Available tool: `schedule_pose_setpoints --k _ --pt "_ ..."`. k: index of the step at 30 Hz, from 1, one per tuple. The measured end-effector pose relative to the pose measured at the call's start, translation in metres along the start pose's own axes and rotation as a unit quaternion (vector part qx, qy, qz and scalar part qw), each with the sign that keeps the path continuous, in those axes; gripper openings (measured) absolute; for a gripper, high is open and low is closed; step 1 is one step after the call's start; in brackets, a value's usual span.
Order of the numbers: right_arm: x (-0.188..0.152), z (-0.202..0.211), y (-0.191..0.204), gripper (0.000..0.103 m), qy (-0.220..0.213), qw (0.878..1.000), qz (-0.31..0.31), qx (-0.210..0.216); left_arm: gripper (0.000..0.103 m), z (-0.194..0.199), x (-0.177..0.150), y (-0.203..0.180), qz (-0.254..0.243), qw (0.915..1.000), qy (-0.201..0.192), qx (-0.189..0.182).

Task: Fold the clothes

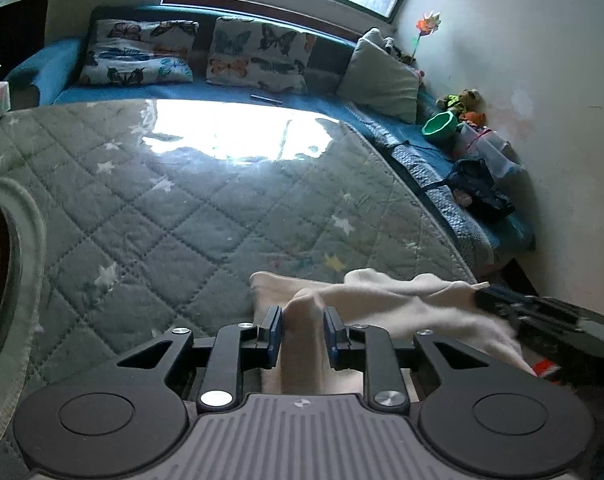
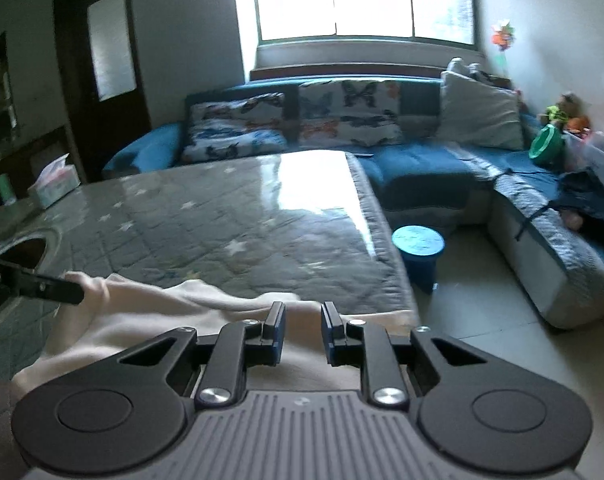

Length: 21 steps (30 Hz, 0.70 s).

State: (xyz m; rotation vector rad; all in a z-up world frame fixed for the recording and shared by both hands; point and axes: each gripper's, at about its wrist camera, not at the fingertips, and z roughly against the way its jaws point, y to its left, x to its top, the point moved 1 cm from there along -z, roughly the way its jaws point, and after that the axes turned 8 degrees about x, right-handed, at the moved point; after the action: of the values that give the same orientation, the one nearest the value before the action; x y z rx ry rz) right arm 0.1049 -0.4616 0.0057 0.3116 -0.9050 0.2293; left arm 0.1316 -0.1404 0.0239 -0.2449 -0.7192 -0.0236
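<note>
Both grippers are working the cream garment (image 1: 381,304) at the table's near edge: left gripper (image 1: 302,330) is pinching a fold; right gripper (image 2: 302,332) is hovering parted, holding nothing; folding barely begun.

garment (image 1: 381,304): soft cream cloth, matt, slightly fuzzy. table (image 1: 174,208) cover: quilted grey-green fabric with stitched stars under a glossy clear sheet throwing window glare. my left tool (image 1: 302,332): matt black plastic, blue pads, shiny metal screws. sofa (image 2: 413,160): blue cloth.
</note>
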Motion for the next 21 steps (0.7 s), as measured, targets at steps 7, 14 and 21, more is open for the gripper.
schedule_pose_setpoints --k 7,14,21 --pt "0.001 -0.032 0.005 0.021 0.022 1.0 0.007 0.002 0.023 -0.011 0.003 -0.01 -0.02 0.9995 0.002 -0.023" --pt "0.0 -0.034 0.006 0.031 0.018 1.0 0.011 0.002 0.023 -0.033 0.002 -0.011 -0.028 0.9994 0.019 -0.008" --pt "0.002 -0.019 0.021 0.042 0.003 0.999 0.025 0.02 0.024 -0.04 0.0 -0.004 -0.025 0.9994 0.022 0.003"
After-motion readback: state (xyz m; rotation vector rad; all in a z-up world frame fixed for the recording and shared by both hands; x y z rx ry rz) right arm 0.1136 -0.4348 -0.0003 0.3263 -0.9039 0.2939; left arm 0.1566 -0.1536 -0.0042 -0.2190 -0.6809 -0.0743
